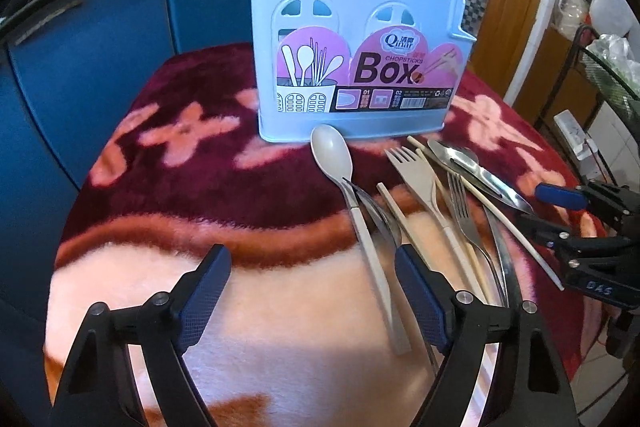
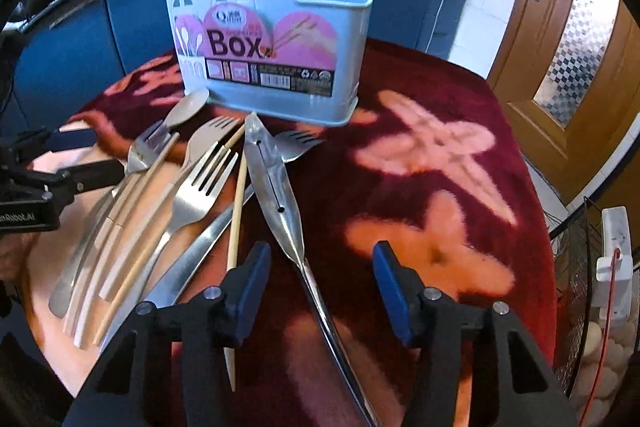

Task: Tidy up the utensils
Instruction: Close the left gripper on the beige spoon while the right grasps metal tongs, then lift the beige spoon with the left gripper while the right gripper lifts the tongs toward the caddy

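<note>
None stowed: chopsticks box [image 1: 356, 59] ahead of both grippers, seemingly empty; cutlery pile [image 1: 432, 195] between them. Left gripper [image 1: 312, 291] wide, empty; right gripper [image 2: 320, 283] part-open astride steel slotted spoon [image 2: 272, 183].

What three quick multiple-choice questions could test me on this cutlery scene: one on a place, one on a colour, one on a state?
1. Where does the box stand?
A. behind the cutlery, on the blanket
B. on the floor
C. on the counter

2. What colour is the box?
A. green
B. light blue
C. black

3. What is the right gripper doing?
A. clamping a chopstick
B. open astride the metal spoon handle
C. holding the box

Answers:
1 A: it stands upright on the blanket beyond the forks.
2 B: its plastic walls are pale blue.
3 B: the spoon handle runs between the pads with clear gaps on both sides.
</note>
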### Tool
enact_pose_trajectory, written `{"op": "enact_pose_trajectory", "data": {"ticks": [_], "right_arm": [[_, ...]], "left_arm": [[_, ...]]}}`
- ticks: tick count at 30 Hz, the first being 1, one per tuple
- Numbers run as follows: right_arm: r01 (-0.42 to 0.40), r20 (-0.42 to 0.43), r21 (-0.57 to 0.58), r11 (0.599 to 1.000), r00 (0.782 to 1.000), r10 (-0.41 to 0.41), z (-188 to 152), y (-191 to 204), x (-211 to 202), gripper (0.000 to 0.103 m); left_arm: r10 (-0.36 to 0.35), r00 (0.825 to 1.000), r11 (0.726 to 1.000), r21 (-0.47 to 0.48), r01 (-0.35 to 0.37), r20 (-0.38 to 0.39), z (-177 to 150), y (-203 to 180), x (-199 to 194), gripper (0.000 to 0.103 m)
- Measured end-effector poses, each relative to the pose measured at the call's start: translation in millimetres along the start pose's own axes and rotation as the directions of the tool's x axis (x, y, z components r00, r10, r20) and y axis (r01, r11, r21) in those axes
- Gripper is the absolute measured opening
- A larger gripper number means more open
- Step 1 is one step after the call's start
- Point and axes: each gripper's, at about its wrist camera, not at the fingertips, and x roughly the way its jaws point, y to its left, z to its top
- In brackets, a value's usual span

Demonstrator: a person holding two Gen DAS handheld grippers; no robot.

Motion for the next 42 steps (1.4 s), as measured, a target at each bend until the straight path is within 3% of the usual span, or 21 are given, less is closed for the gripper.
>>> {"op": "enact_pose_trajectory", "data": {"ticks": [4, 7, 15, 19, 27, 33, 36, 39, 42], "right_arm": [[-0.006, -0.011, -0.003, 1.0, 1.0, 0.006, 4.7, -1.8, 3.6, 0.056], [-0.016, -0.025, 0.009, 1.0, 1.0, 0.016, 7.0, -5.6, 7.0, 0.056], [-0.051, -0.097, 0.058, 0.997, 0.994, 0.057, 16.3, -14.2, 14.9, 0.058], [-0.058, -0.153, 0.055, 0.997, 0.986, 0.066, 23.8, -14.4, 17.1, 0.058], [-0.074, -0.209, 0.053, 0.996, 0.974, 0.084, 30.1, -16.0, 19.6, 0.055], [-0.079, -0.212, 0.052, 0.996, 0.973, 0.088, 29.6, -17.6, 14.4, 0.04], [-0.103, -0.206, 0.088, 0.991, 0.971, 0.12, 30.6, -17.1, 11.3, 0.018], [-0.107, -0.193, 0.119, 0.987, 0.973, 0.129, 27.6, -19.0, 7.3, 0.015], [-0.126, -0.176, 0.154, 0.98, 0.972, 0.153, 25.3, -19.5, 3.4, 0.015]], "left_arm": [[0.017, 1.0, 1.0, 0.014, -0.017, -0.012, 7.9, -1.2, 4.5, 0.085], [0.068, 0.997, 0.997, 0.021, -0.068, -0.027, 12.0, 1.6, 9.8, 0.085], [0.066, 0.992, 0.998, 0.009, -0.066, -0.105, 23.3, 2.0, 29.3, 0.083], [0.058, 0.989, 0.998, 0.011, -0.057, -0.133, 34.5, 1.0, 36.2, 0.073], [0.041, 0.988, 0.999, 0.033, -0.036, -0.152, 42.8, -9.8, 39.9, 0.039], [0.032, 0.988, 0.999, 0.025, -0.028, -0.153, 42.4, -16.8, 38.1, 0.023], [0.021, 0.987, 1.0, 0.008, -0.02, -0.157, 43.0, -16.2, 37.2, 0.014], [0.0, 0.988, 1.0, -0.012, -0.002, -0.156, 42.6, -13.4, 36.0, 0.006], [-0.023, 0.988, 0.999, -0.04, 0.017, -0.153, 39.5, -9.1, 33.7, 0.005]]}}
